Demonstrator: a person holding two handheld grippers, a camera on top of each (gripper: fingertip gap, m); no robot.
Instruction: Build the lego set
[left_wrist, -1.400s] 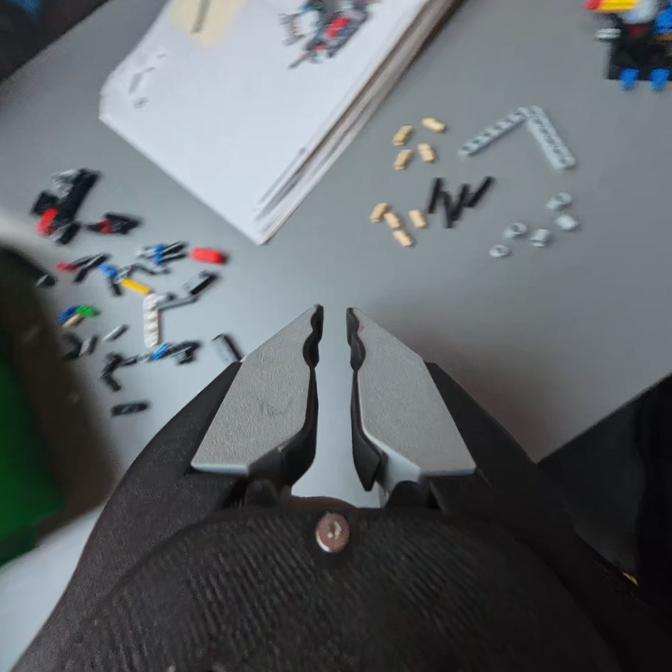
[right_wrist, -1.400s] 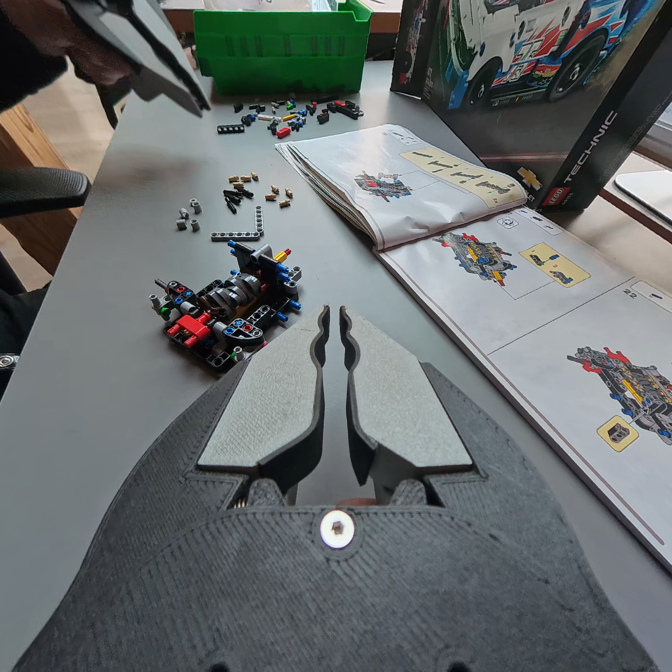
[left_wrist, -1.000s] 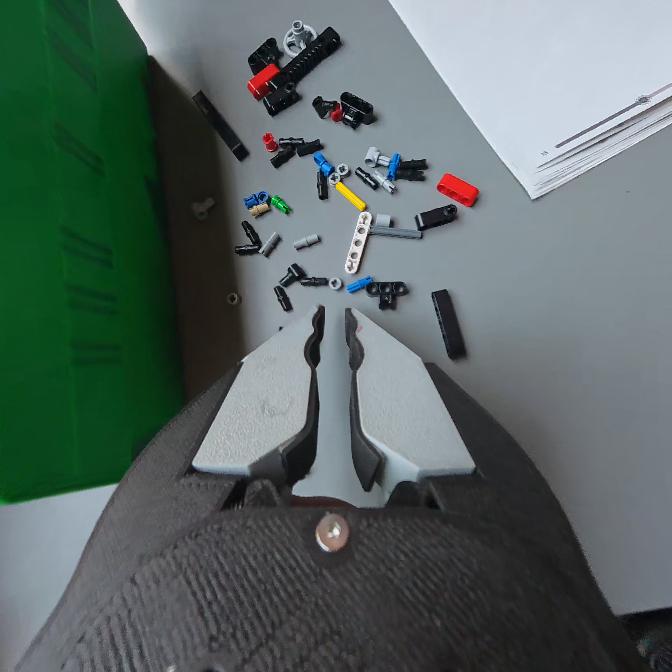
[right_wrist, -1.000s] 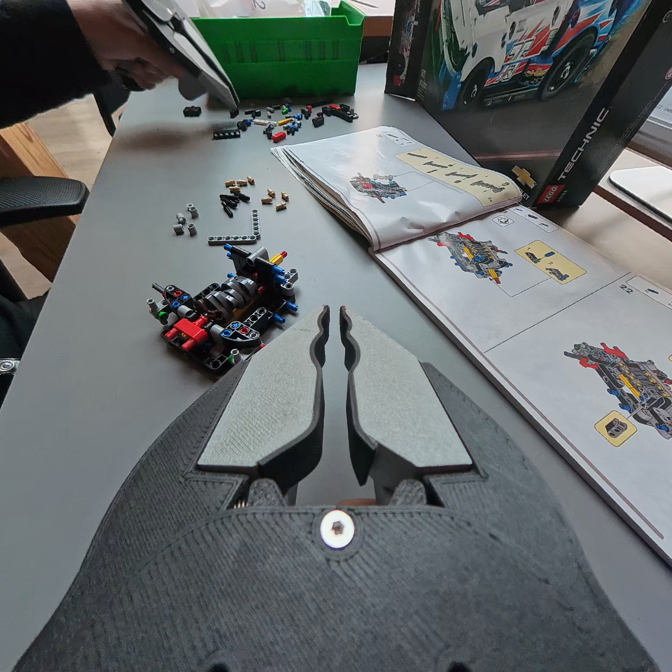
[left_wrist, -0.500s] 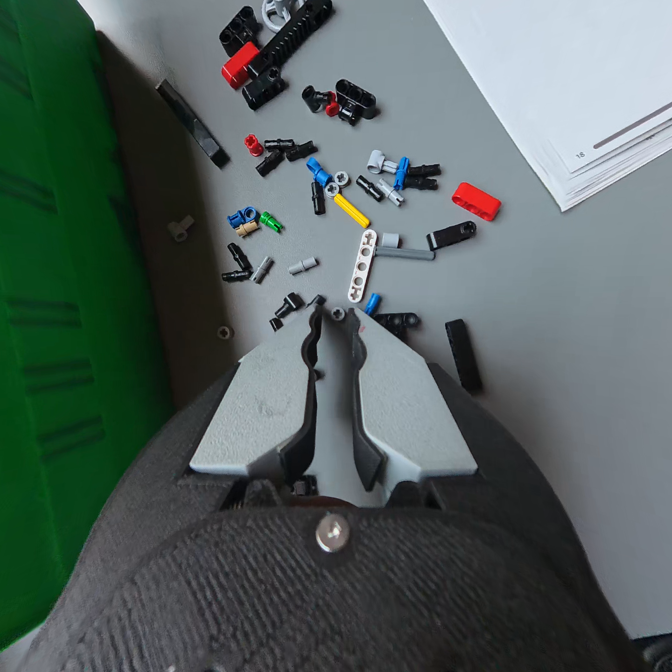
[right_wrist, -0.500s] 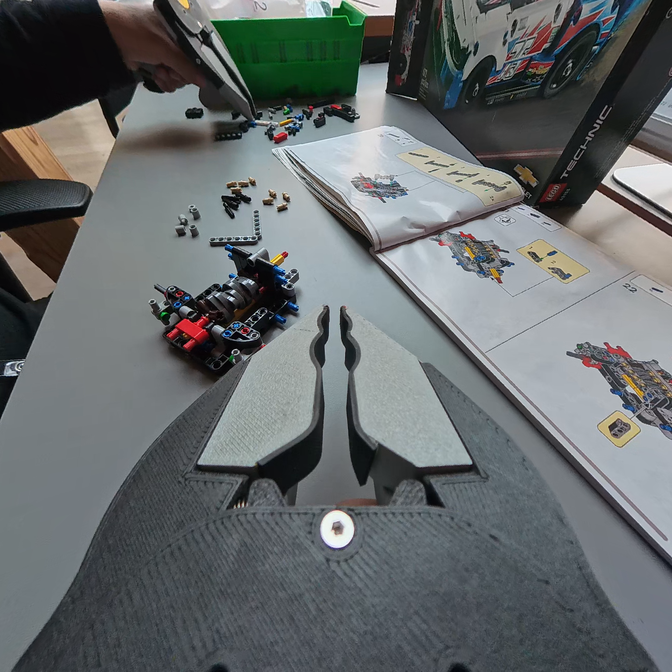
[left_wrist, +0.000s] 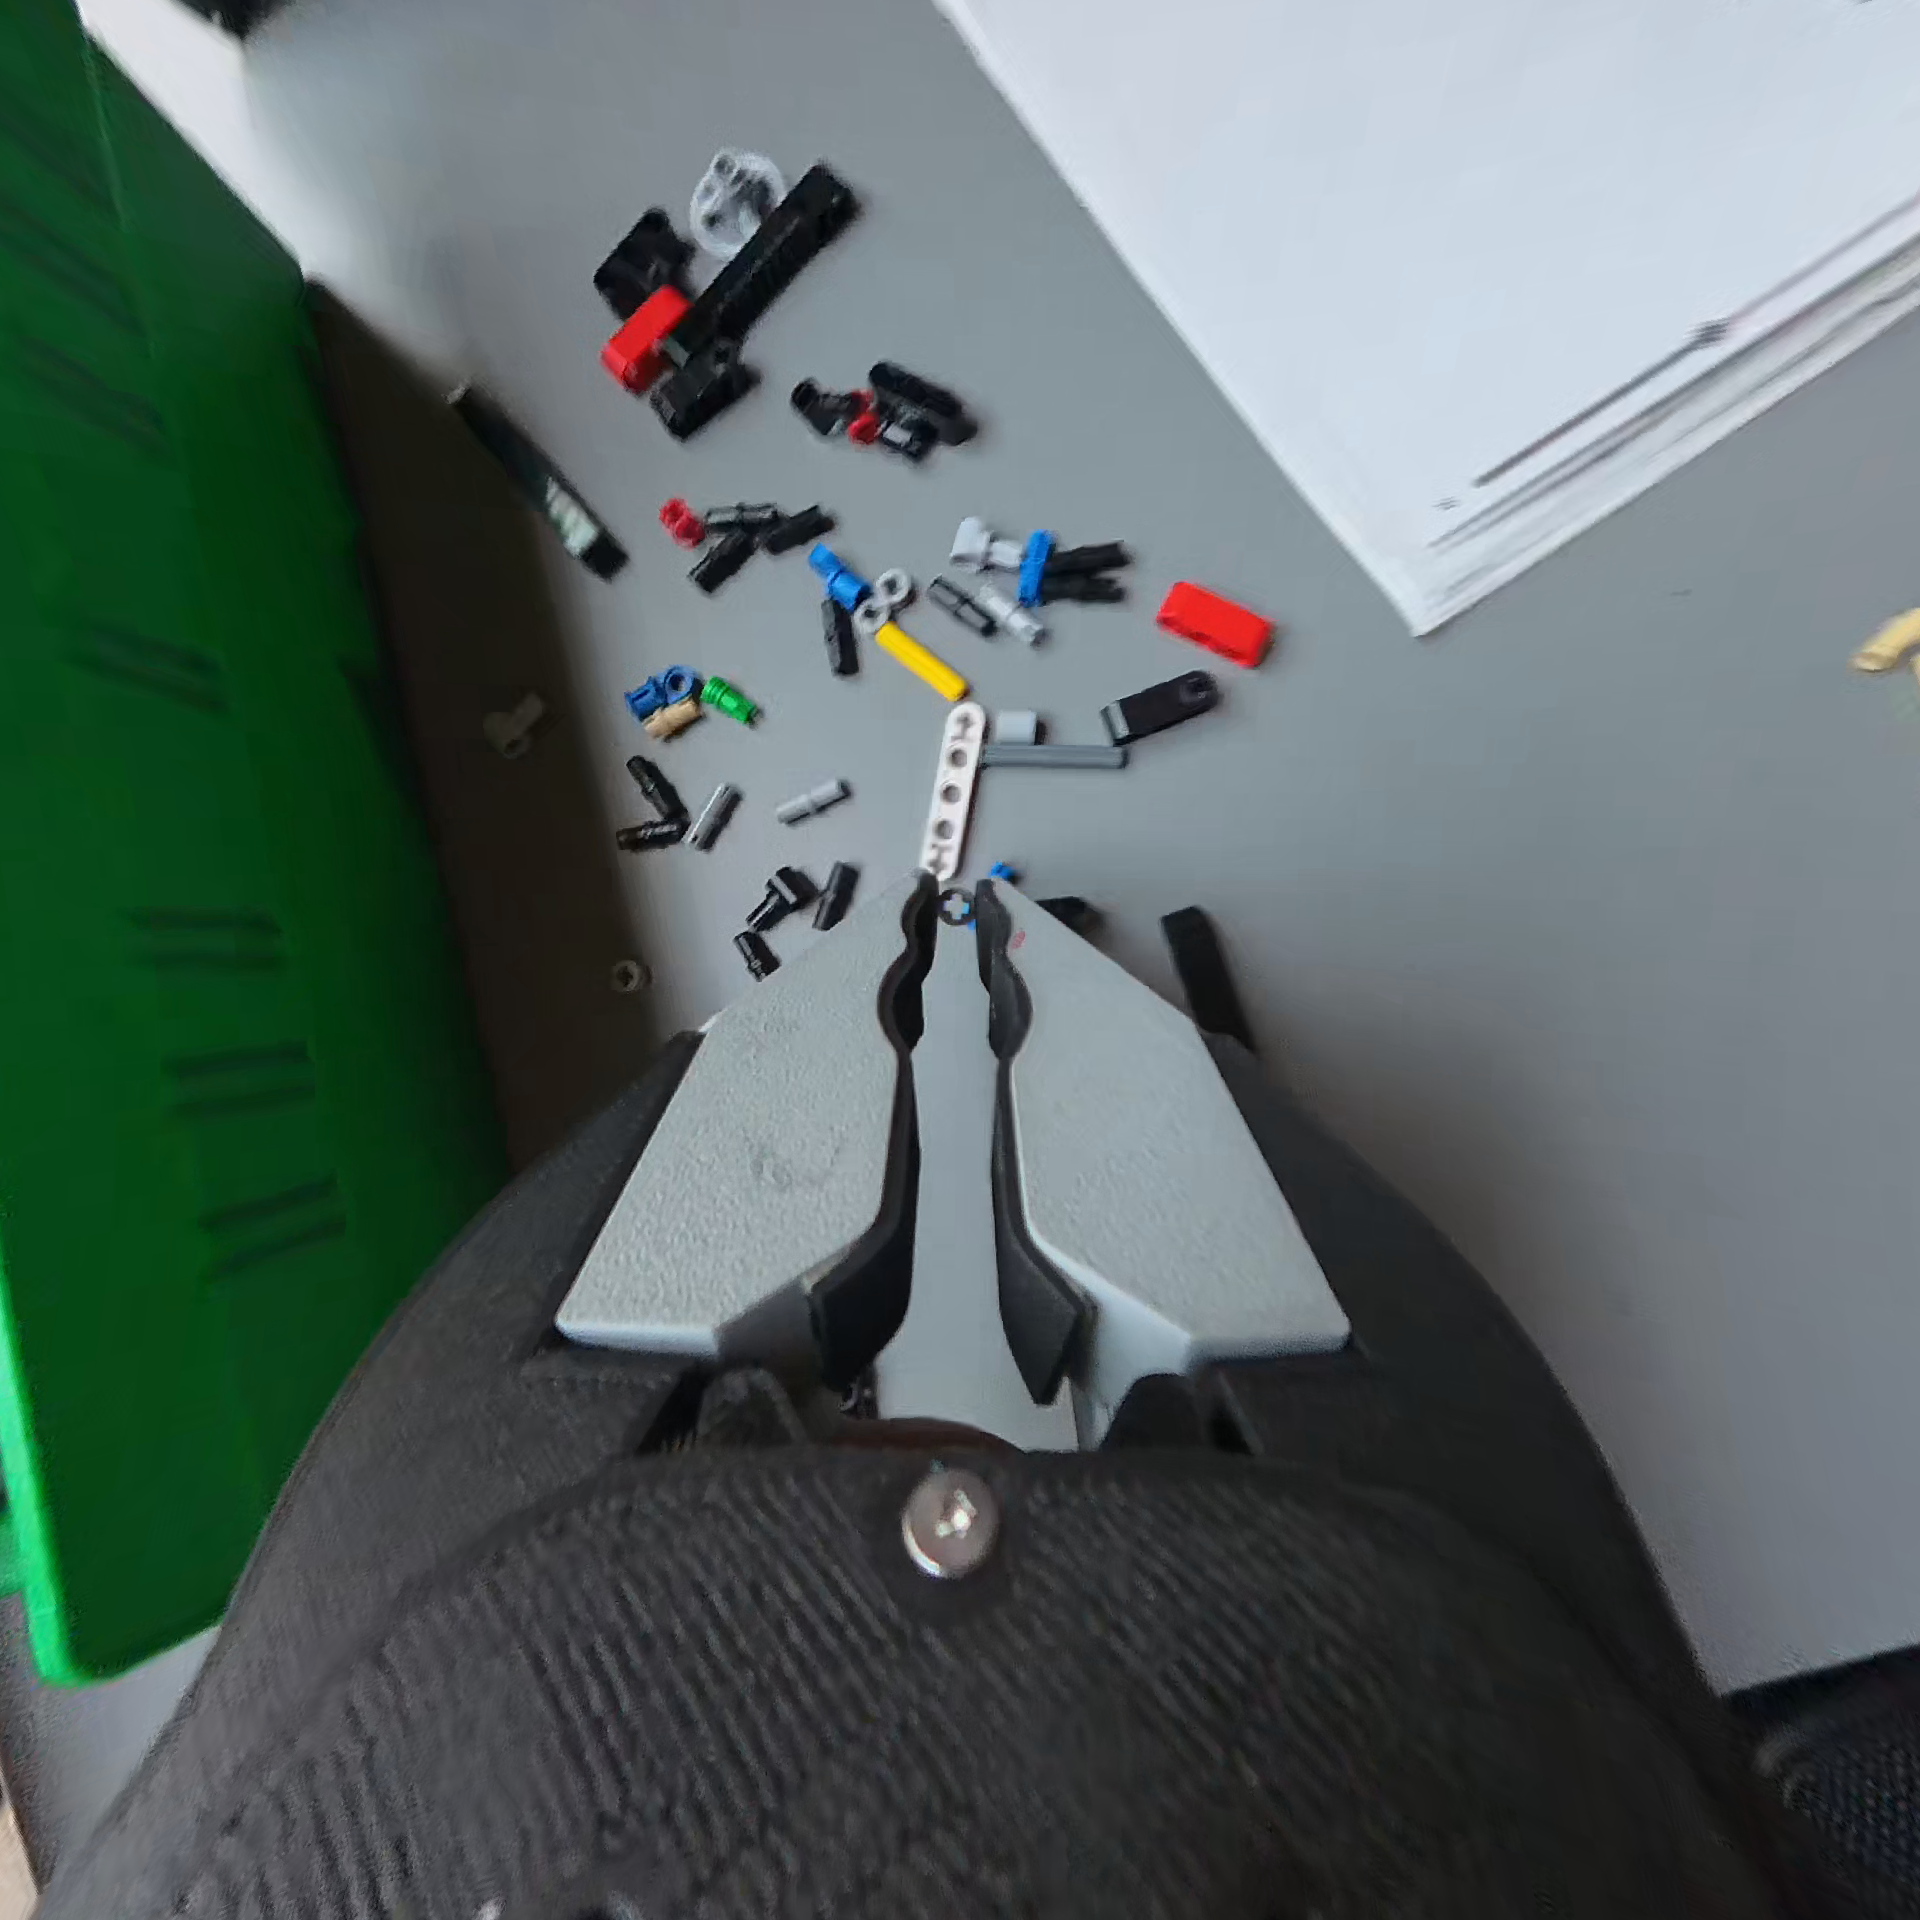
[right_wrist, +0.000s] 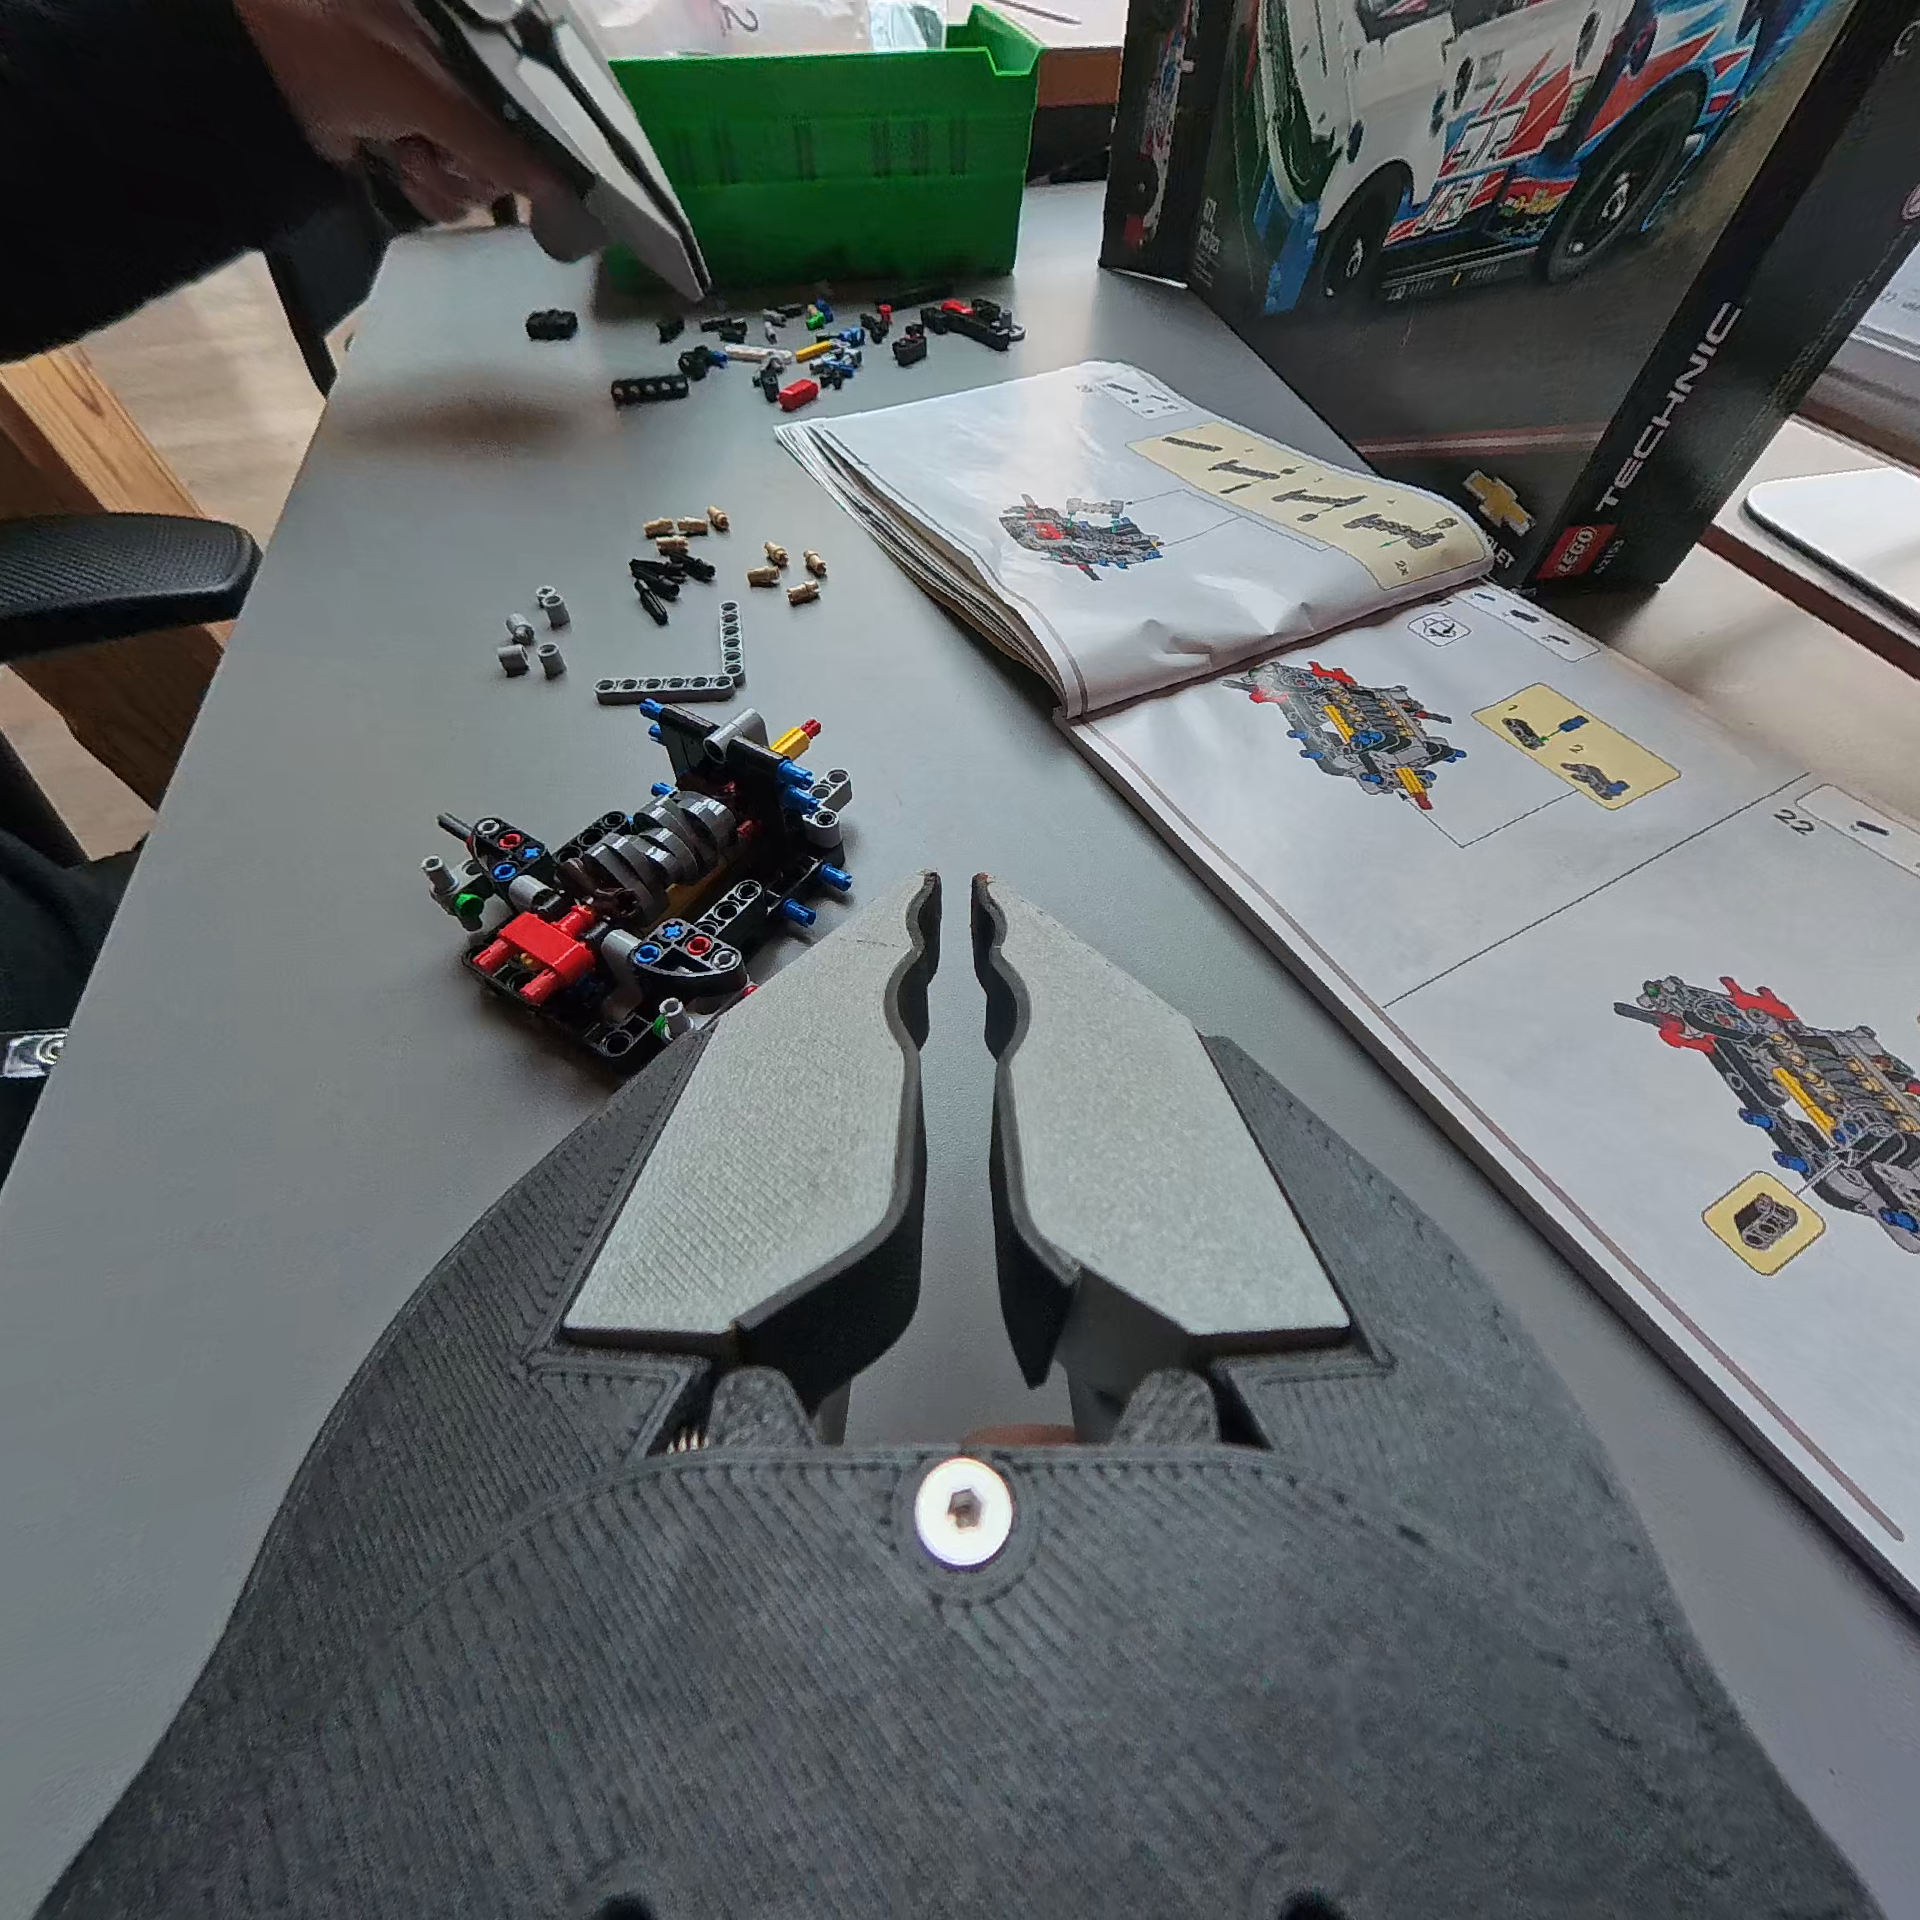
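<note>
My left gripper (left_wrist: 955, 906) is shut on a small grey ring piece (left_wrist: 953, 908), just above the loose parts (left_wrist: 883, 623) beside the green bin (left_wrist: 156, 831). A white beam (left_wrist: 954, 800), a yellow axle (left_wrist: 920, 660) and a red beam (left_wrist: 1214, 621) lie just ahead of it. In the right wrist view the left gripper (right_wrist: 696, 286) hangs over the parts pile (right_wrist: 821, 343). My right gripper (right_wrist: 957, 883) is shut and empty, low over the table beside the partly built model (right_wrist: 644, 883).
The open instruction book (right_wrist: 1143, 540) lies to the right, the set's box (right_wrist: 1507, 260) behind it, the green bin (right_wrist: 831, 156) at the far end. Tan pins (right_wrist: 727, 551), grey bushes (right_wrist: 535, 629) and an L-shaped grey beam (right_wrist: 686, 675) lie mid-table. A chair armrest (right_wrist: 114, 571) is at left. My hands' fingertips stand some 45 cm from each other. It is some 6 cm from my left tips to the yellow axle (left_wrist: 920, 660). The right camera catches it too, in the right wrist view (right_wrist: 814, 349).
My left gripper came down into the loose parts, closed on the small grey ring and has lifted a little. My right gripper has not moved.
</note>
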